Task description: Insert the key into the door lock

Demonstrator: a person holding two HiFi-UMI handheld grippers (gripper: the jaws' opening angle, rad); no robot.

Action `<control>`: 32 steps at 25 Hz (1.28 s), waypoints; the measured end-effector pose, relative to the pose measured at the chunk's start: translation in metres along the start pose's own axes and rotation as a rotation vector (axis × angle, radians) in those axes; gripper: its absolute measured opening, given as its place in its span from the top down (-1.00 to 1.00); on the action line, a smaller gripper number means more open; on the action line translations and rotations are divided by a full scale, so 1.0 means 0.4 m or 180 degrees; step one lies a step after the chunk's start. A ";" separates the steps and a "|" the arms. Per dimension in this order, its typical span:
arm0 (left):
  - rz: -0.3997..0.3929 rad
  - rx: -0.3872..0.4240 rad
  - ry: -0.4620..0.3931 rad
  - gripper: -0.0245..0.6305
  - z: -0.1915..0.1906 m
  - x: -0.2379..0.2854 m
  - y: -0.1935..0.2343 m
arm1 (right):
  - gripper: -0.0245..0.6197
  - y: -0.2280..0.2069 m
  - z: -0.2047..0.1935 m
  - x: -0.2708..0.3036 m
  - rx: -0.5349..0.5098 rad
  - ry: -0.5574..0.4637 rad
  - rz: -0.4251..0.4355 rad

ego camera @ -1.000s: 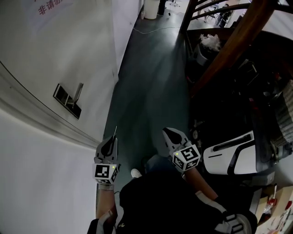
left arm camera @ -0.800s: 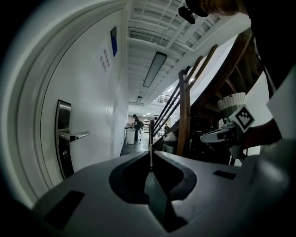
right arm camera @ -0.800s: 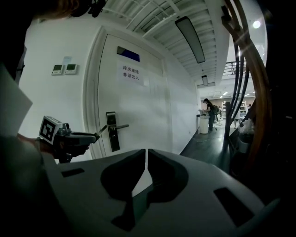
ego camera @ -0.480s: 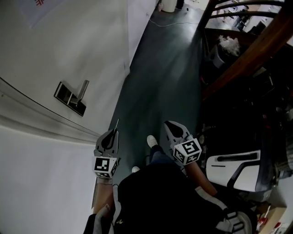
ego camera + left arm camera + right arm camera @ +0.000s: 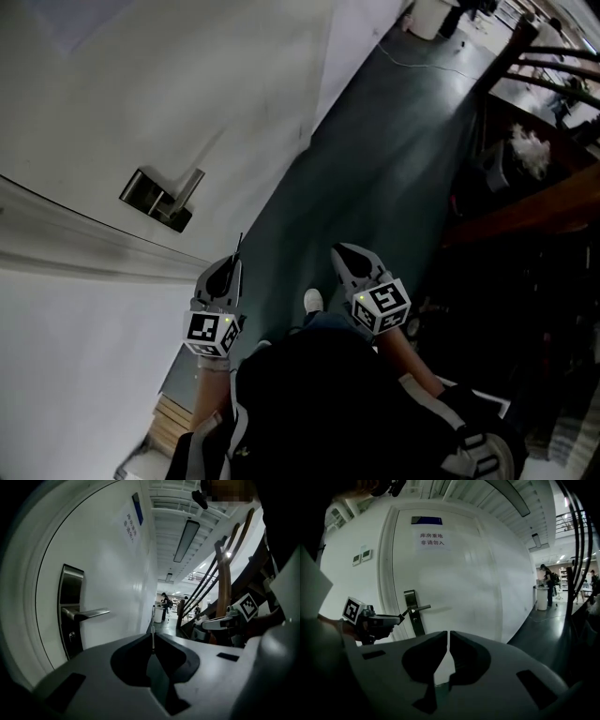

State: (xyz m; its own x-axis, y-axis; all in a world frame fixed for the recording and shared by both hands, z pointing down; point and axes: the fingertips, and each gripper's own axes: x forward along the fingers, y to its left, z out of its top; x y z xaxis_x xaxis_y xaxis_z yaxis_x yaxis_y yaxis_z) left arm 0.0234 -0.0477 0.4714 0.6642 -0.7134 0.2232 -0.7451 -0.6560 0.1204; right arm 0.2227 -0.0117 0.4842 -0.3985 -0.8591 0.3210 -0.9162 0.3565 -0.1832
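Observation:
The white door carries a steel lock plate with a lever handle. In the left gripper view the plate stands to the left, with the lever and a small keyhole below it. My left gripper is shut on a thin key, which sticks out past the tips and is still short of the plate. My right gripper hangs beside it over the floor, jaws together with nothing held. From the right gripper view the left gripper points at the plate.
A paper sign is stuck high on the door. The dark green floor runs ahead along the wall. A wooden stair rail and dark clutter stand at the right. People and a white bin are far down the hall.
The head view has swung, so the wall and floor now lie more slanted. Both grippers keep their pose and closure. One shoe now shows between them.

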 end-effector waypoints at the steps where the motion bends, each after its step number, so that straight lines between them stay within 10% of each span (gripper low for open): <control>1: 0.0076 -0.0037 -0.0006 0.84 0.004 0.010 0.003 | 0.84 -0.010 0.012 0.018 -0.0016 0.0004 0.0093; 10: 0.0806 -0.0322 -0.0098 0.84 0.020 0.063 0.020 | 0.84 -0.028 0.079 0.157 -0.0222 0.0097 0.0988; 18: 0.1235 -0.1104 -0.0543 0.84 -0.020 0.032 0.097 | 0.84 0.035 0.093 0.257 -0.0427 0.0255 0.1503; 32: 0.1170 -0.2455 -0.1256 0.84 -0.089 -0.054 0.263 | 0.84 0.194 0.099 0.353 -0.0651 0.0382 0.1660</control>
State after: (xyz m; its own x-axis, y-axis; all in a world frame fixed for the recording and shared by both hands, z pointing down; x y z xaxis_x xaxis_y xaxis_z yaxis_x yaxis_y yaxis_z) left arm -0.0714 -0.0925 0.5136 0.2467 -0.9679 0.0474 -0.6525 -0.1297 0.7466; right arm 0.0969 -0.1199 0.4783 -0.7913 -0.5070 0.3418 -0.5818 0.7962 -0.1661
